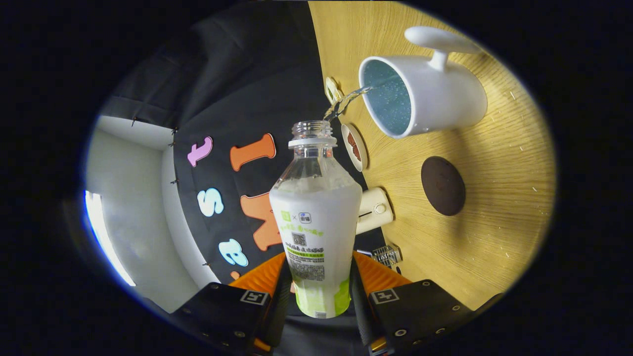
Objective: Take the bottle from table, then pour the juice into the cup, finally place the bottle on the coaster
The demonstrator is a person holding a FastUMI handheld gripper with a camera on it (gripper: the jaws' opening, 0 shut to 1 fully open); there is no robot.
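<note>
My gripper (319, 291) is shut on a clear plastic bottle (316, 217) with a white and green label, both fingers pressing on its lower body. The view is rolled, so the bottle is tipped over toward the table. Its open neck (312, 131) points at a white cup (420, 96) with a handle and a blue inside. A thin stream of clear liquid (346, 101) runs from the neck into the cup's mouth. A round dark brown coaster (442, 185) lies on the wooden table (494, 222) beside the cup, nearer to my fingers.
A small dish with something reddish brown (354, 146) and another small item (333, 90) sit at the table's edge near the cup. A cream cylindrical object (374, 210) and a small metal piece (387, 255) lie close behind the bottle. A white wall (128, 217) lies beyond.
</note>
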